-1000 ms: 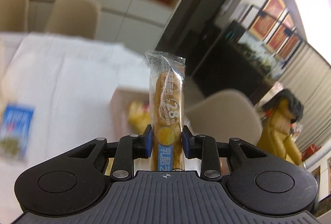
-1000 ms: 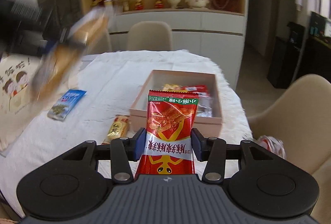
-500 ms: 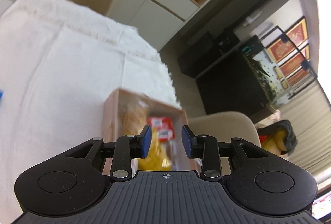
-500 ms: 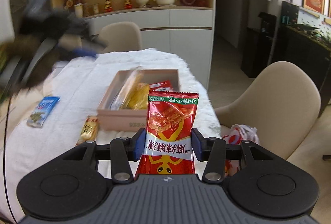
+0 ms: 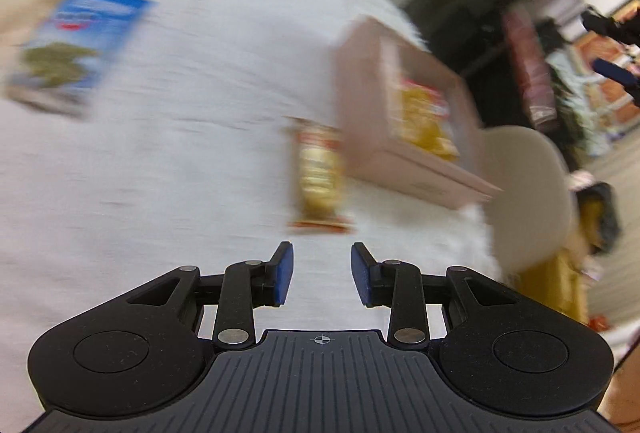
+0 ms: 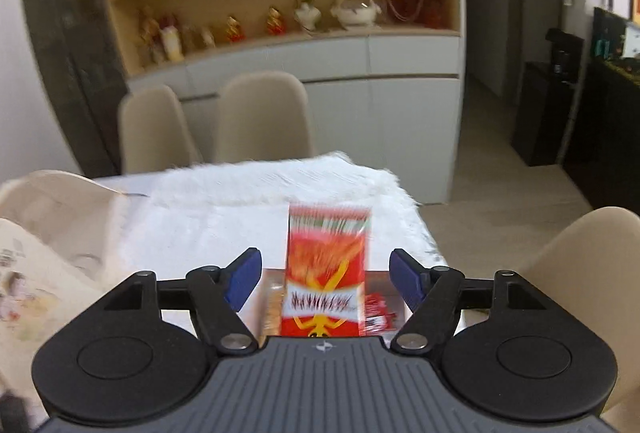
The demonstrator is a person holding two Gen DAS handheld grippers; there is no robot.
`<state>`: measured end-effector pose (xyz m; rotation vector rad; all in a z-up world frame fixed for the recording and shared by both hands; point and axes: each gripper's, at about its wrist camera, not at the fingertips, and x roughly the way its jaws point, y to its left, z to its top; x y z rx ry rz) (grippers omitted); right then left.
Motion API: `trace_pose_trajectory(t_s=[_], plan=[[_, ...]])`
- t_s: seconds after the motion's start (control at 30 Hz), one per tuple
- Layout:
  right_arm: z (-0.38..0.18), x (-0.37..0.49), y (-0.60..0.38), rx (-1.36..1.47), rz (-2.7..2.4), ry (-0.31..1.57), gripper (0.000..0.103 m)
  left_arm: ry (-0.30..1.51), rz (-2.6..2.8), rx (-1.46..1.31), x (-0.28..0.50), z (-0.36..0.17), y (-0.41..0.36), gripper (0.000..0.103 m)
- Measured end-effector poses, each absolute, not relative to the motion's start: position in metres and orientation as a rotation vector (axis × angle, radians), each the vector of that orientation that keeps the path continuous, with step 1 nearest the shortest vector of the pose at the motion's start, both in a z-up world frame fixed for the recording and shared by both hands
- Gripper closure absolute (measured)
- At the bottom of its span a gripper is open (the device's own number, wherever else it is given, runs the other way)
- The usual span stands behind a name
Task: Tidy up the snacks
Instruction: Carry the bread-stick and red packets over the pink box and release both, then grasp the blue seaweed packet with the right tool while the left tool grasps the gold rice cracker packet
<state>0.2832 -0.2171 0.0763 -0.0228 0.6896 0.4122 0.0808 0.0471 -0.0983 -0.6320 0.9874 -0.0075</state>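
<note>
Left wrist view, heavy blur, sweeping left to right. Far left on the white-clothed worktop (image 5: 180,121) lies a blue snack packet (image 5: 76,49), flat, well apart from everything else. Moving right, a gold-and-red wrapped snack bar (image 5: 320,177) lies on the cloth, just beside the near left wall of the pinkish cardboard box (image 5: 424,173); touching or not, the smear won't let me say. Inside the box there's a yellow packet (image 5: 424,121) with a bit of red at its far end. Beyond the box on the right, a beige chair back (image 5: 524,193). The left gripper (image 5: 322,275) hangs over the cloth near the bar, blue fingers (image 5: 282,273) apart, nothing between them.

Over to the right wrist view. At left, a beige chair (image 6: 52,201) and a printed paper sheet (image 6: 28,289) at the worktop's edge. Two more beige chairs (image 6: 260,117) stand at the far side, with a wooden shelf unit of figurines (image 6: 280,13) behind them. Centre stage: the red snack packet (image 6: 326,273), upright and motion-blurred, sits in the gap of the right gripper (image 6: 326,281), but the blue fingers (image 6: 242,279) are spread wide, clear of both its edges. Beneath it, the box shows through, with a pale packet to the left and a red-and-white packet (image 6: 378,313) to the right of the red one. Far right, another beige chair (image 6: 584,273).
</note>
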Motion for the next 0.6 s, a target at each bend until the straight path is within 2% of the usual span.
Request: trace_pose_trajectory(t_s=[0.23, 0.6], plan=[[0.012, 0.284, -0.207, 0.043, 0.448, 0.844, 0.032, 0.996, 0.159, -0.681, 0.060, -0.111, 0.098, 0.067], [-0.072, 0.214, -0.156, -0.112, 0.574, 0.931, 0.032, 0.965, 0.219, -0.685, 0.063, -0.113, 0.135, 0.067]])
